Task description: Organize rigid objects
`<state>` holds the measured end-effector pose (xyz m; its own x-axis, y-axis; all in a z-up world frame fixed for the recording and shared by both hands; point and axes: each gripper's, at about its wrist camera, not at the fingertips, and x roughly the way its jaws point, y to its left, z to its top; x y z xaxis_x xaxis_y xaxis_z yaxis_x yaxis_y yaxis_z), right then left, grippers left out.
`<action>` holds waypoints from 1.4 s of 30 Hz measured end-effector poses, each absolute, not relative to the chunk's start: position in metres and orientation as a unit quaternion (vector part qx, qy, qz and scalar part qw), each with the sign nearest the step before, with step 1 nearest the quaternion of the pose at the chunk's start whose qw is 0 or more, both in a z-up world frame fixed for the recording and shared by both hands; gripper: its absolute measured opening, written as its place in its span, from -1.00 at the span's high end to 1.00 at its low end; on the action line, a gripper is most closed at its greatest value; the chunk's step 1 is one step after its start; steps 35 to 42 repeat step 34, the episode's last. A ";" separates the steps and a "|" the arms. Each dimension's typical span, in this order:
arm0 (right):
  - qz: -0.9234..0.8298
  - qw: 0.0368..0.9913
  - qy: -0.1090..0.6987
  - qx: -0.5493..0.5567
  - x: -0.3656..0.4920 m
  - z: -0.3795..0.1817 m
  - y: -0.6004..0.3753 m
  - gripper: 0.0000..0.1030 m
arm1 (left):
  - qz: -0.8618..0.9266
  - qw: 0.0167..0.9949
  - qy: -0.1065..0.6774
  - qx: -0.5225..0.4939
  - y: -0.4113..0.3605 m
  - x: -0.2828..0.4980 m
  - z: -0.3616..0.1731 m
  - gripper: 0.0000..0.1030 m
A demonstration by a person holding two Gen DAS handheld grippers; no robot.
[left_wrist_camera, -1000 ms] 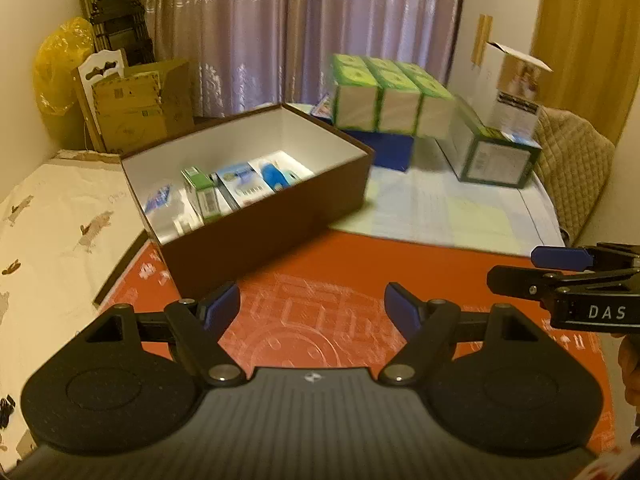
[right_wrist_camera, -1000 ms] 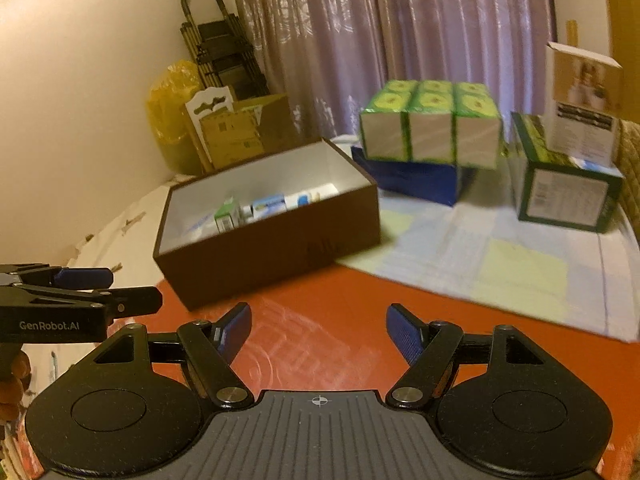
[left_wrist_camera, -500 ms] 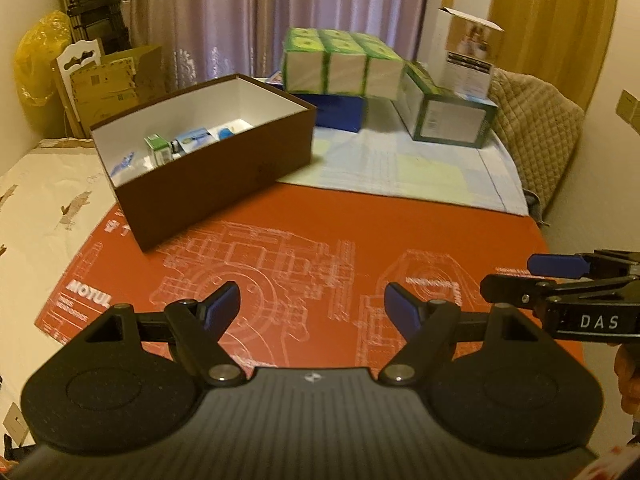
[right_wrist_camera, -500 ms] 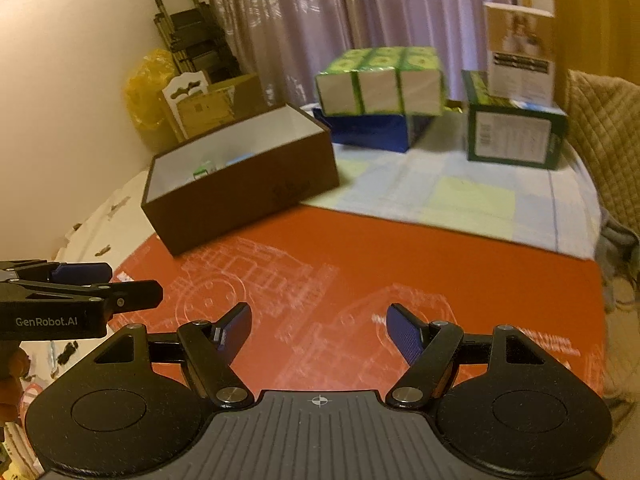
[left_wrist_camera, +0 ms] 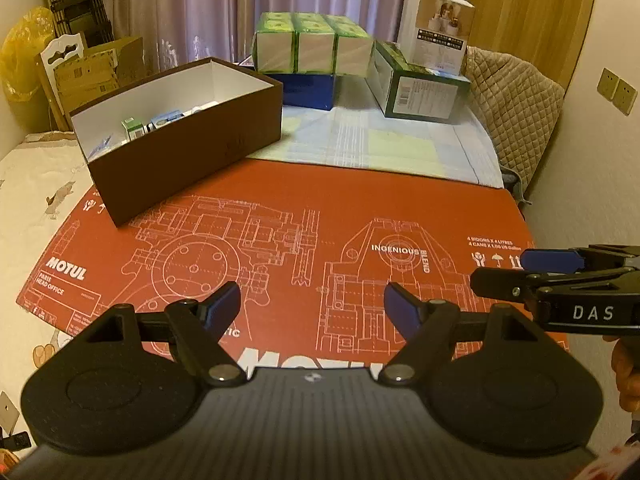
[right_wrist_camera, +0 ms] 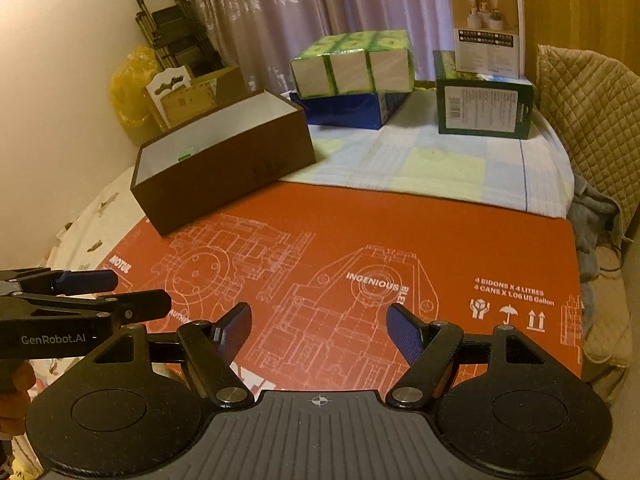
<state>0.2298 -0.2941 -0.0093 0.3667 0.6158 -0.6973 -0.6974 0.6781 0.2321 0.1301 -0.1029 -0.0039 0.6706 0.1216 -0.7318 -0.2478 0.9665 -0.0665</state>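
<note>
A brown open box (left_wrist_camera: 192,148) with a white inside stands at the far left of the red mat (left_wrist_camera: 320,232); it also shows in the right wrist view (right_wrist_camera: 228,168). Several small packages (left_wrist_camera: 154,122) lie in it. My left gripper (left_wrist_camera: 312,304) is open and empty, above the mat's near part, well back from the box. My right gripper (right_wrist_camera: 319,324) is open and empty, beside the left one. Each gripper shows from the side in the other's view: the right one (left_wrist_camera: 560,272) and the left one (right_wrist_camera: 80,296).
Behind the mat lies a checked cloth (left_wrist_camera: 380,140) with a blue box (left_wrist_camera: 308,88) carrying green tissue packs (left_wrist_camera: 312,42), a green carton (left_wrist_camera: 416,80) and a white box (left_wrist_camera: 440,36). Cardboard boxes (left_wrist_camera: 92,72) and a yellow bag (left_wrist_camera: 20,52) stand at the left. A quilted chair (left_wrist_camera: 516,96) is right.
Both grippers have pulled back and up from the brown box, so more of the red mat shows. Both stayed open and empty.
</note>
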 end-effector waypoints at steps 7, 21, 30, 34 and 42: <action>0.397 0.820 0.408 -0.053 0.227 -0.015 -0.298 -0.39 | 0.106 0.907 0.399 -0.084 -0.106 0.129 -0.009 -0.48; 0.398 0.818 0.413 -0.054 0.228 -0.017 -0.301 -0.39 | 0.108 0.907 0.398 -0.083 -0.110 0.132 -0.007 -0.48; 0.397 0.817 0.415 -0.053 0.229 -0.018 -0.302 -0.39 | 0.111 0.908 0.396 -0.084 -0.112 0.136 -0.007 -0.48; 0.397 0.817 0.415 -0.053 0.229 -0.017 -0.302 -0.39 | 0.113 0.907 0.397 -0.084 -0.113 0.137 -0.007 -0.48; 0.397 0.817 0.415 -0.053 0.229 -0.017 -0.302 -0.39 | 0.113 0.907 0.397 -0.084 -0.113 0.137 -0.007 -0.48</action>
